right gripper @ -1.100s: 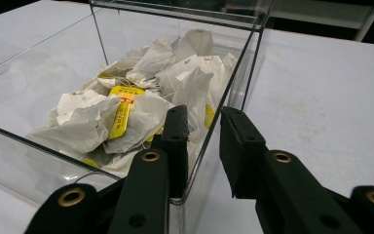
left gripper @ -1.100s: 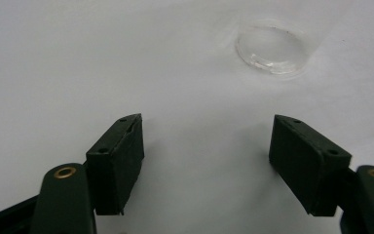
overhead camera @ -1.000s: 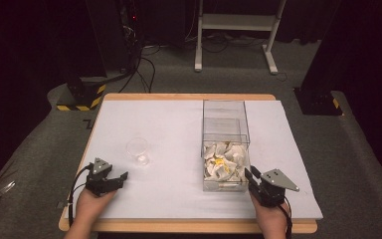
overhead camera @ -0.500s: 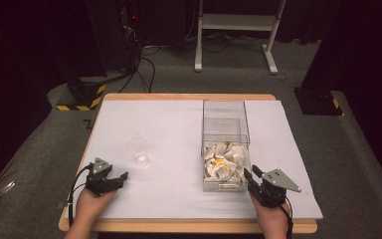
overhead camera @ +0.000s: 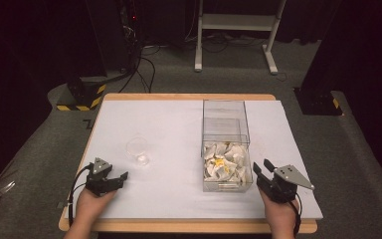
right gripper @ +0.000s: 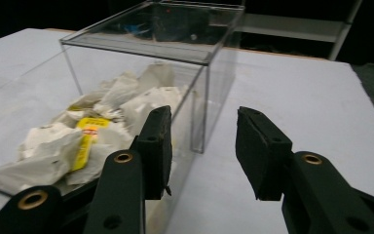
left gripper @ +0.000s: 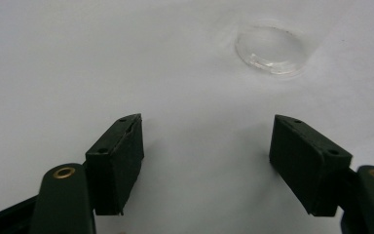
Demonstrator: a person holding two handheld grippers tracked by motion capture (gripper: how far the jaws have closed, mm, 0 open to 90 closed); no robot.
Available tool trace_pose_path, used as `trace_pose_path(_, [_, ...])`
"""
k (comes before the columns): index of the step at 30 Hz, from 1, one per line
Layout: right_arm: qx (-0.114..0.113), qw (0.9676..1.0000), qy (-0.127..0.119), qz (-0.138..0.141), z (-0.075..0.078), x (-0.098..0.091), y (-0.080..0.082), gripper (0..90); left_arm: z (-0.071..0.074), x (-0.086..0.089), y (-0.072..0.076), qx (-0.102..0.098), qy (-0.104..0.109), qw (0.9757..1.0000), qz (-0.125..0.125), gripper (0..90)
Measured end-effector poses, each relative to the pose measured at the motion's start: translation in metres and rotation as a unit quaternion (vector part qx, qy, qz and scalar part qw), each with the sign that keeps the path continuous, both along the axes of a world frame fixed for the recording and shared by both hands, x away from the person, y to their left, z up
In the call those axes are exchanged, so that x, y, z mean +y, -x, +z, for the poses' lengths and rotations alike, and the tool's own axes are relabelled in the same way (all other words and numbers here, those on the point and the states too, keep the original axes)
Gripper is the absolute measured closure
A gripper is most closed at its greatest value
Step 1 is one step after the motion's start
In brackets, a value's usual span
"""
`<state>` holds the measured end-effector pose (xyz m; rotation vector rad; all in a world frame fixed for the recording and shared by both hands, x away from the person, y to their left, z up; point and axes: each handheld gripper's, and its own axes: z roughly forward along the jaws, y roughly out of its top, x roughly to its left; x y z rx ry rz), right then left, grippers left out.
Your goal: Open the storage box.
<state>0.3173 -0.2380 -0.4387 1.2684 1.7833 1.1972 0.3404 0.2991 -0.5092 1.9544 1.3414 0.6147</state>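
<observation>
Dark floor and cable clutter all around, and in the middle sits the white-topped table (overhead camera: 179,124) with its pale wooden edge. Starting at the left: the left gripper (overhead camera: 122,177) rests low on the near corner, jaws spread wide with nothing between them, and its own camera shows bare white surface between the two black pads. Just ahead of it, a little to the right, stands a small clear cup (overhead camera: 138,150), upright and empty as far as one can tell; in the left gripper view it sits (left gripper: 270,49) beyond the jaws, apart from both.

Moving across to the clear plastic box (overhead camera: 226,144), long and open-topped: its near half is heaped with crumpled white packets (overhead camera: 225,164), one showing a yellow label (right gripper: 88,136); the far half looks empty. At the right, the right gripper (overhead camera: 261,168) waits just beside the box's near right corner, its jaws having just been opening, with nothing clamped; the box's corner edge (right gripper: 202,97) stands beyond the gap, untouched.

My read: this is the very start. No packet is lifted, the cup holds nothing, and picking a packet out of the box is all to come.
</observation>
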Motion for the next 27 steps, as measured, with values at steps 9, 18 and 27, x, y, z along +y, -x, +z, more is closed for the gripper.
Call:
trace_pose_path(9, [0.03,0.9982,0.039,-0.035,-0.021,-0.019,-0.018,56.6,0.0,-0.001,0.001,-0.001,-0.002,1.0,0.002,28.6])
trace_pose_path(18, [0.086,0.9945,0.049,-0.032,-0.046,-0.028,-0.029,54.8,0.001,-0.001,0.001,0.0,-0.005,1.0,0.003,29.0])
trace_pose_path(27, [0.106,0.9926,0.051,-0.033,-0.052,-0.034,-0.029,52.3,0.01,0.004,-0.001,0.006,0.015,0.9999,-0.003,37.6])
